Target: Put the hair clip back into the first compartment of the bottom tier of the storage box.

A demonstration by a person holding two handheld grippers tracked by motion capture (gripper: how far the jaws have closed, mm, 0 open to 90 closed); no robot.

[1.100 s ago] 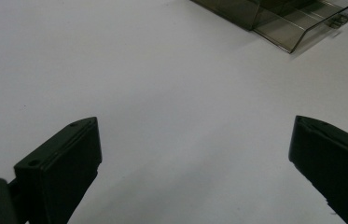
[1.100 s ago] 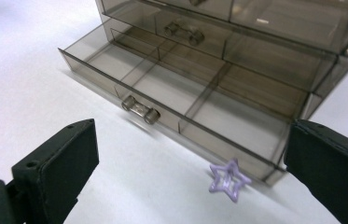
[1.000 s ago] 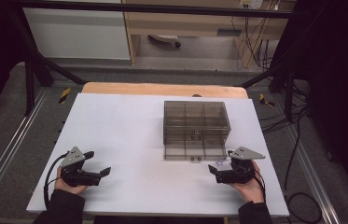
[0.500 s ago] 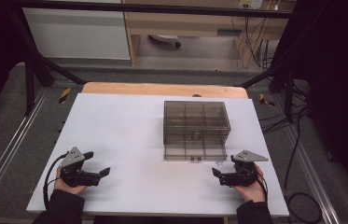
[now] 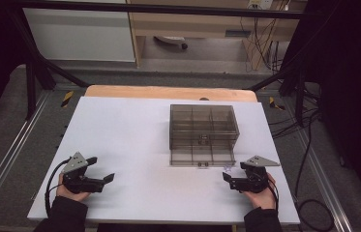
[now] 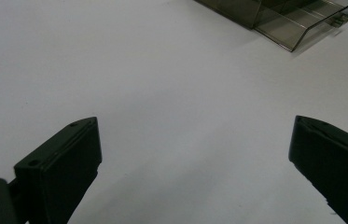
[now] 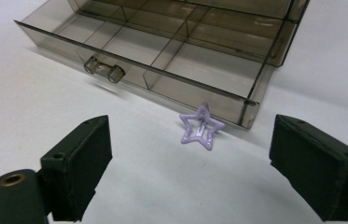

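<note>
We held the left gripper [image 5: 101, 170] low over the near left part of the white worktop [image 5: 129, 140], its jaws spread wide with nothing between them but bare surface. In the left gripper view the corner of the smoky clear organiser box [image 6: 283, 18] sat far off at the upper right.

We held the right gripper [image 5: 233, 171] near the right front edge, its jaws likewise wide apart and empty. In the right gripper view a small purple star-shaped clip [image 7: 201, 127] lay flat on the worktop ahead of the jaws, roughly midway between them, just beside the box's open drawer [image 7: 162, 70] near its front corner. We could not tell whether clip and drawer touched. The drawer was pulled out toward us, showing divided compartments and a clear handle [image 7: 103, 69] on its front wall. From the high view the box [image 5: 203, 126] stood right of the worktop's centre, the clip [image 5: 227, 167] just off its near right corner.
</note>
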